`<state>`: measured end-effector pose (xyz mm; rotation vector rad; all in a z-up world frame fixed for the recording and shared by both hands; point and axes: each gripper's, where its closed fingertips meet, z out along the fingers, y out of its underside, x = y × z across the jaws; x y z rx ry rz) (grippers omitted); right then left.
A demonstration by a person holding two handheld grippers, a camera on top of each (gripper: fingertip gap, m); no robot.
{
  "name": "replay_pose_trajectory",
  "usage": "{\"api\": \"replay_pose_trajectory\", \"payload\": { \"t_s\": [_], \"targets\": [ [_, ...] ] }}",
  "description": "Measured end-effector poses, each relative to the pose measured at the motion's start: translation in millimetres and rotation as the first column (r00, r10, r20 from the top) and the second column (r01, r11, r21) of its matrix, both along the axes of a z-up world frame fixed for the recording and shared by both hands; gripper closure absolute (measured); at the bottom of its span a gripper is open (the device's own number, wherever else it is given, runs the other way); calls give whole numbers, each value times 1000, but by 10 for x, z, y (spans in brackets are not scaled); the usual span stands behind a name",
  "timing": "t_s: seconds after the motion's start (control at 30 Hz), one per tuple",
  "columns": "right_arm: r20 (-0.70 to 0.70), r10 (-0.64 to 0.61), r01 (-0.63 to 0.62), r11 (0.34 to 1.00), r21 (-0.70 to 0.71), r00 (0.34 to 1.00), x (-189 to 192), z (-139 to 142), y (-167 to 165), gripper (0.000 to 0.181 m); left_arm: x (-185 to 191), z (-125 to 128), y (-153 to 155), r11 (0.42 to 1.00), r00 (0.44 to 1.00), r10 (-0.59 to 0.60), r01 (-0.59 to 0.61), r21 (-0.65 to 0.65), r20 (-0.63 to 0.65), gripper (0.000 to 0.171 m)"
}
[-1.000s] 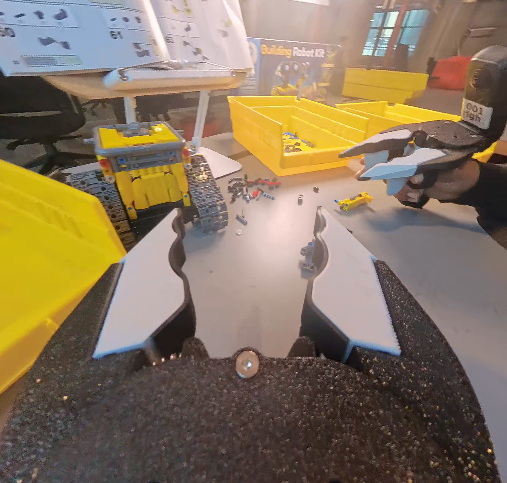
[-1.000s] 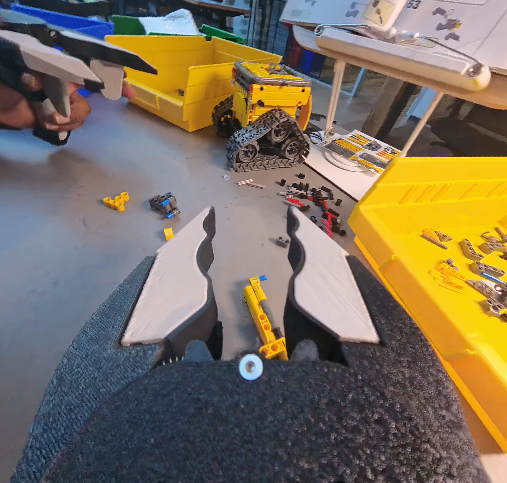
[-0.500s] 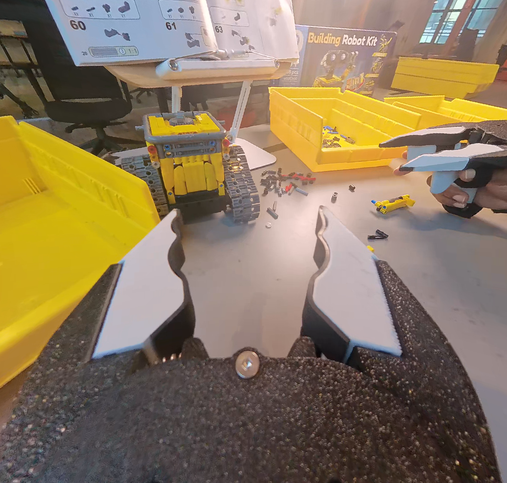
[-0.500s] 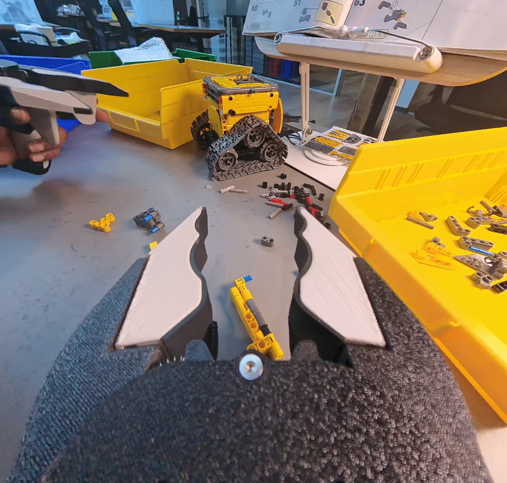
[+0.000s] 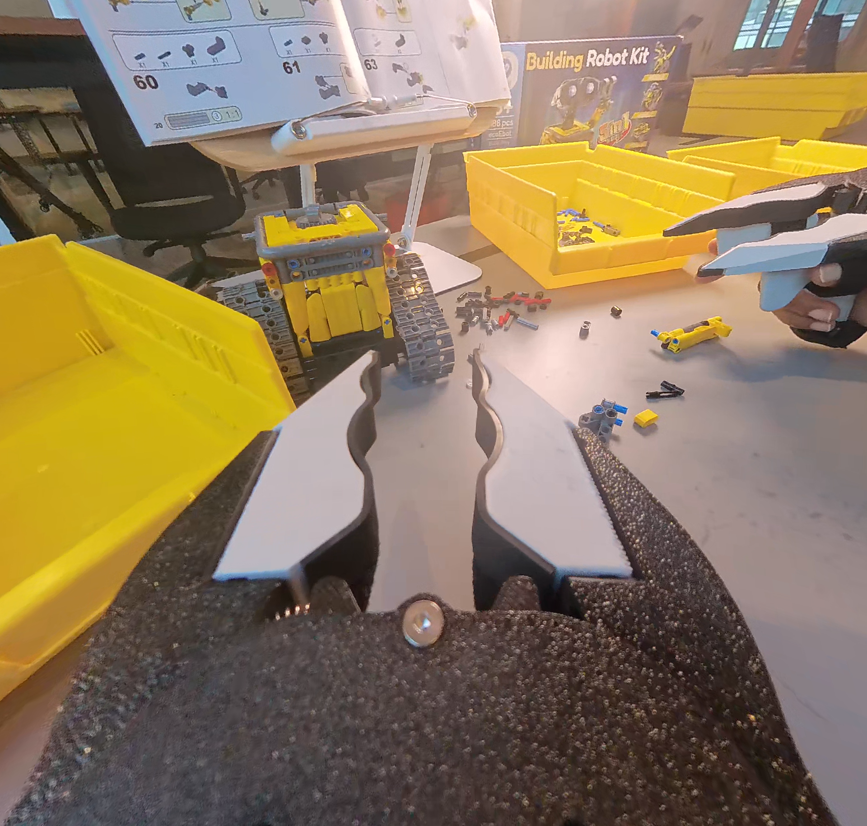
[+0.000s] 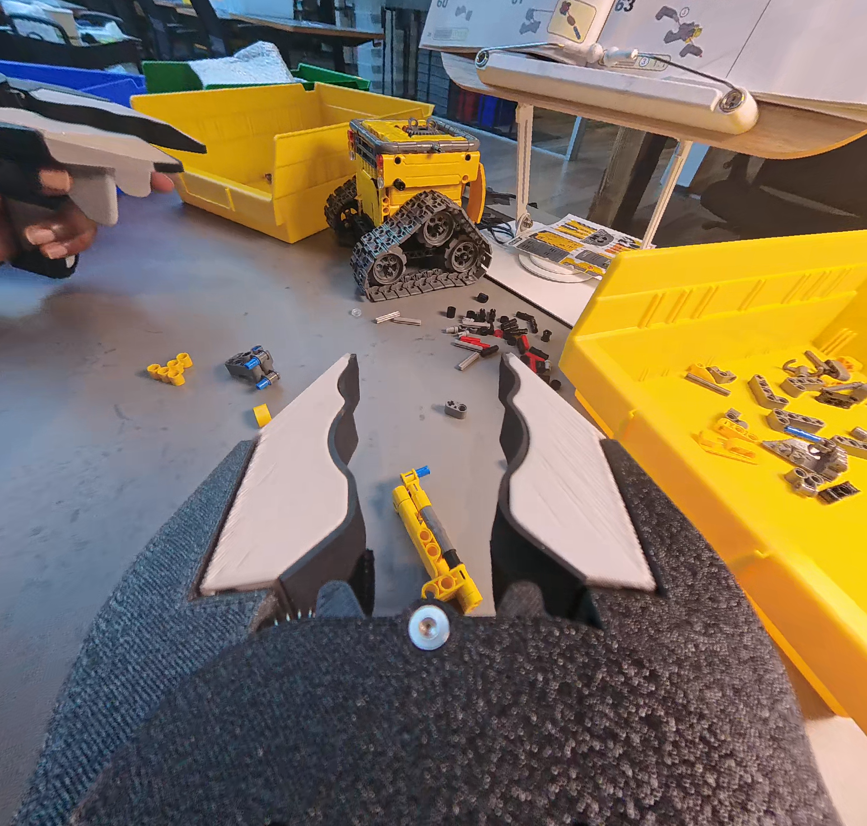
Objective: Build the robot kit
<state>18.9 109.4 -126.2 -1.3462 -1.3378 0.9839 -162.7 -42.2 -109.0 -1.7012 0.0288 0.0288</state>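
My left gripper (image 5: 426, 362) is open and empty, jaws fairly narrow, just above the table in front of a yellow tracked robot model (image 5: 328, 297). My right gripper (image 6: 428, 360) is open and empty. A yellow arm piece (image 6: 434, 536) with a blue pin lies on the table between its fingers. The model also shows in the right wrist view (image 6: 413, 203). A grey piece with blue pins (image 6: 251, 365), a yellow connector cluster (image 6: 171, 368) and a small yellow tile (image 6: 262, 414) lie to the left. Each gripper appears in the other's view: right (image 5: 682, 252), left (image 6: 192, 158).
A pile of small pins (image 6: 502, 334) lies near the model. A yellow bin (image 6: 633, 381) with several parts is on the right, another yellow bin (image 5: 94, 428) on the left. An instruction booklet on a stand (image 5: 281, 44) and a kit box (image 5: 591, 90) stand behind. The small yellow tile (image 6: 262, 414) lies around 11 centimeters away from my right fingertips. My left wrist view (image 5: 642, 422) looks at it from another angle.
My left gripper has swung round to face the tracked model and its jaws have narrowed. My right gripper has shifted only slightly, jaws unchanged over the yellow arm piece.
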Motion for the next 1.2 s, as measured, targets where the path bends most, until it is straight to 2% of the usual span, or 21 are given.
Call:
{"api": "replay_pose_trajectory", "payload": {
  "t_s": [0.43,0.7,0.83,0.97,1.2],
  "targets": [
    [14,10,-10,1000,-5,1000,-2,-47,-3,124,-132,-72,-13,999,995,36,-33,-27,98,149],
    [19,14,-13,1000,-9,1000,1,-63,-1,126,-70,-92,-7,999,997,8,-4,-45,81,142],
    [18,14,-14,1000,-9,1000,0,-63,-2,126,-88,-92,-15,999,995,16,-12,-42,97,152],
    [24,18,-18,1000,-7,1000,-4,-71,-14,126,-102,-105,-13,999,990,10,-4,-42,141,152],
    [30,28,-27,1000,-7,999,-14,-79,-43,126,-70,-168,14,997,988,-3,14,-70,154,141]
  ]
}}
